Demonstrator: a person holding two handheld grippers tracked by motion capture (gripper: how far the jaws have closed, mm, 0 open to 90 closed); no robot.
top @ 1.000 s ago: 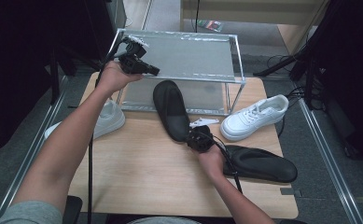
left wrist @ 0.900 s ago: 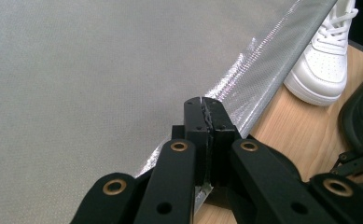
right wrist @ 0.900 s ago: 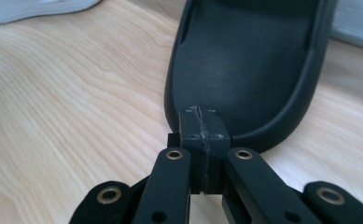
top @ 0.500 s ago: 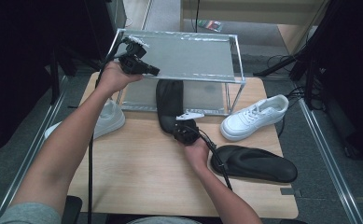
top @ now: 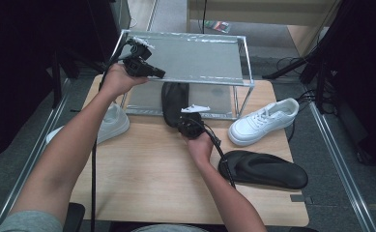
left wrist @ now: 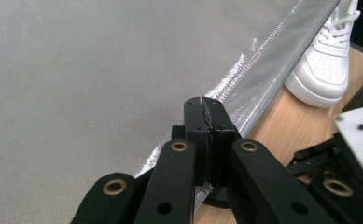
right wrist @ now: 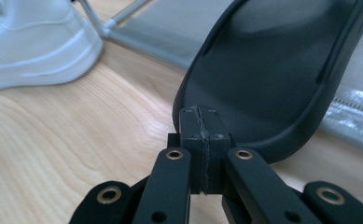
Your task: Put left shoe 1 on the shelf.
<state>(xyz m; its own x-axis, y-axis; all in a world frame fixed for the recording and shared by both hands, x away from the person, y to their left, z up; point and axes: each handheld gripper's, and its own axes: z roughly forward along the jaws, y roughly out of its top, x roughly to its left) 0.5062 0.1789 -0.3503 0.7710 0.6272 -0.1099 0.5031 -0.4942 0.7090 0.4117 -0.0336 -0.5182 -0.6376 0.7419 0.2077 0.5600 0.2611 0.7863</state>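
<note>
Right gripper: your fingers are closed tight with nothing between them. In the right gripper view the joined tips sit against the heel rim of the black shoe. That reads as a push, not a grip: a closed pair makes a blunt nose for sliding the shoe along the tabletop.

Left gripper: fingers also closed and empty, held over the mesh top of the wire rack near its front left corner. I can't tell whether they touch it. My guess is you are parking that hand or steadying the rack.

Black shoe: at 12 o'clock from your right gripper. Its toe half lies under the rack's top and its heel sticks out past the front rail toward you. It looks about halfway onto the lower level.

Look of it: matte black, smooth, low and slipper-like, with a rounded heel and a raised rim around a shallow hollow. No laces show. It should slide easily but could swing off line if pushed off-centre.

Others:
- The matching black shoe lies at 4 o'clock from your right hand.
- One white sneaker is at 3 o'clock.
- Another white sneaker is at 9 o'clock, beside the rack's left leg.
</note>
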